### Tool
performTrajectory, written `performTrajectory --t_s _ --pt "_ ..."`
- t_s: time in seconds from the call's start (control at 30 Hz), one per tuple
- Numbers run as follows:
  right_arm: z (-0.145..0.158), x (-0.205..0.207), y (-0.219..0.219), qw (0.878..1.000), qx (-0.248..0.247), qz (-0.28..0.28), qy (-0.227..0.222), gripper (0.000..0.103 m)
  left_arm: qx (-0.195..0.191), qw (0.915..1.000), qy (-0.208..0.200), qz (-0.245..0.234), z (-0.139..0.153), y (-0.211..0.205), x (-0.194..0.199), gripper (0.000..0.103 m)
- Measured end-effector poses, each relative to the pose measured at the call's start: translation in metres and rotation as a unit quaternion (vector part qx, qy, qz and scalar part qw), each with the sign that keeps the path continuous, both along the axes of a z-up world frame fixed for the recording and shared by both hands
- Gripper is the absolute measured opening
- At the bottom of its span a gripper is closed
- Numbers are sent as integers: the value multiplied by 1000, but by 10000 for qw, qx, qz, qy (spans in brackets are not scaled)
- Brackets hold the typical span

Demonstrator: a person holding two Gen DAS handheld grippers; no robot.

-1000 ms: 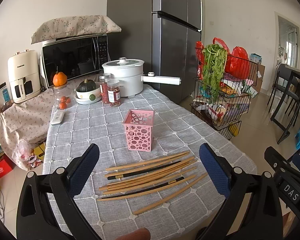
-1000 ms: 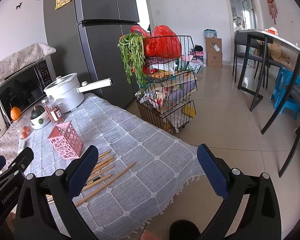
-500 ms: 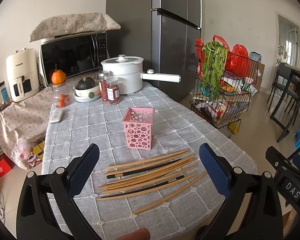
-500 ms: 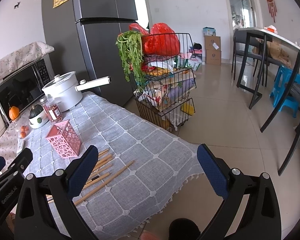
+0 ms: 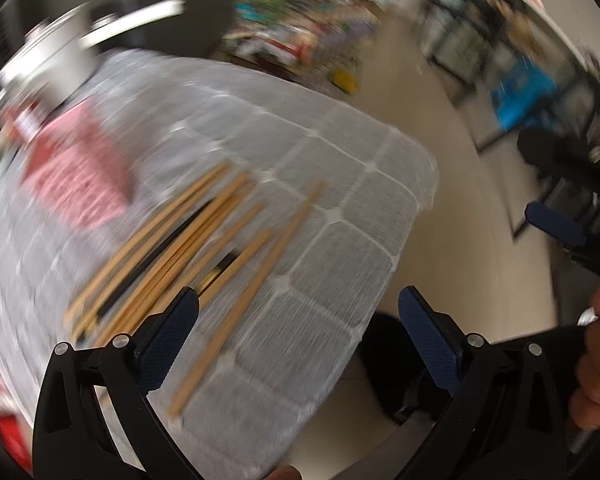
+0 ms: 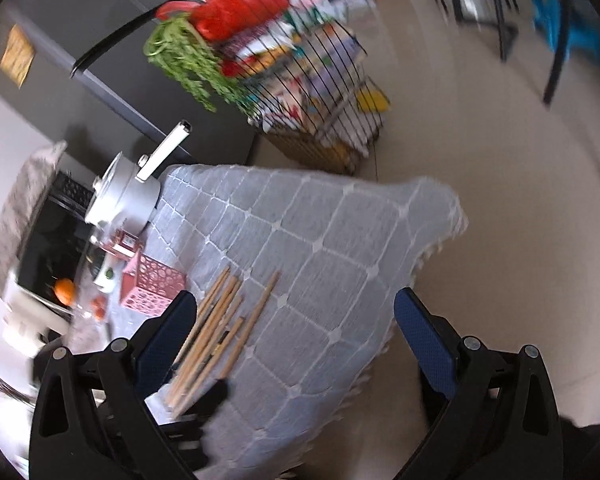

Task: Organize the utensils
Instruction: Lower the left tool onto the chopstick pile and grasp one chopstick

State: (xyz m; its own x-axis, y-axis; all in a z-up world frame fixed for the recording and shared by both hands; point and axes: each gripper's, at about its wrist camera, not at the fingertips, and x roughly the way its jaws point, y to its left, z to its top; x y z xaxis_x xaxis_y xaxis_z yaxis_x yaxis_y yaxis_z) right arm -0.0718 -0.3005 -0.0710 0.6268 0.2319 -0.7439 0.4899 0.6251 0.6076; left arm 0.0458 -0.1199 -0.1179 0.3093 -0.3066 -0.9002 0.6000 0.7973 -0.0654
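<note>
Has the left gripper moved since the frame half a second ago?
Yes. The left gripper has swung right and tilted: the pink holder, centred before, now sits at upper left, and its jaws frame the table's right edge, near the chopsticks.

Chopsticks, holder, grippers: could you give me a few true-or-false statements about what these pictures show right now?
1. The chopsticks lie loose on the grey tablecloth. True.
2. The pink holder already has chopsticks standing in it. False: none show in it; they all lie on the cloth.
3. The right gripper is wide open and holds nothing. True.
4. The left gripper is clamped on a chopstick. False: its jaws are apart and empty.
5. A white pot stands beyond the holder. True.
</note>
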Motion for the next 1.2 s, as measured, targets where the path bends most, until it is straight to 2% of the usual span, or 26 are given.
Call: performTrajectory --t_s 0.07,0.13,0.17,0.23,0.3,0.43,0.5,0.53,0.57,0.6,0.63,0.7,0.73,0.8,0.9,1.03,1.1,1.17,1.2 --pt "-8 1 -7 9992 368 -65 110 96 149 9995 92 -253 -4 -20 10 92" --pt "-14 2 -13 9977 628 -147 219 96 198 9982 308 -477 -9 -36 20 77" --pt "-16 2 -17 9969 721 -205 259 96 293 9969 442 -581 -13 -44 29 74" --pt "-17 3 -22 9960 807 -245 281 96 510 9941 627 -717 -25 -57 40 61" --pt "-18 6 -24 9959 841 -168 300 96 690 9923 744 -713 -32 -64 52 58" --pt "-23 9 -27 9946 973 -110 357 96 799 9879 1032 -841 -45 -66 68 47" --pt "-26 12 -26 9935 1060 -54 402 96 838 9869 961 -984 -44 -68 70 42" --pt "-29 12 -25 9931 1096 -25 427 96 867 9872 921 -972 -42 -67 70 34" --pt "-30 13 -23 9924 1140 -3 458 96 910 9879 862 -914 -41 -67 71 31" --pt "-33 14 -22 9913 1216 3 509 96 873 9887 866 -863 -42 -67 73 24" --pt "-36 13 -21 9903 1277 -22 550 96 886 9900 744 -803 -39 -64 72 11" --pt "-41 13 -20 9880 1402 -118 644 96 924 9914 610 -703 -39 -60 73 7" --pt "-43 13 -19 9872 1433 -152 681 96 878 9926 553 -637 -37 -56 71 4" --pt "-45 14 -16 9865 1429 -215 775 96 503 9964 491 -480 -22 -38 65 4" --pt "-47 19 -6 9871 1350 -173 848 96 -37 9992 340 -201 14 1 52 4" --pt "-58 36 29 9837 1324 299 1180 94 -560 9984 74 62 62 63 22 4" --pt "-66 46 49 9778 1501 466 1386 87 -755 9970 -98 162 77 89 7 4" --pt "-71 55 68 9737 1568 606 1535 72 -1004 9942 -247 304 86 106 -5 4" --pt "-72 63 81 9719 1526 711 1642 67 -1154 9921 -323 377 91 118 -11 4"
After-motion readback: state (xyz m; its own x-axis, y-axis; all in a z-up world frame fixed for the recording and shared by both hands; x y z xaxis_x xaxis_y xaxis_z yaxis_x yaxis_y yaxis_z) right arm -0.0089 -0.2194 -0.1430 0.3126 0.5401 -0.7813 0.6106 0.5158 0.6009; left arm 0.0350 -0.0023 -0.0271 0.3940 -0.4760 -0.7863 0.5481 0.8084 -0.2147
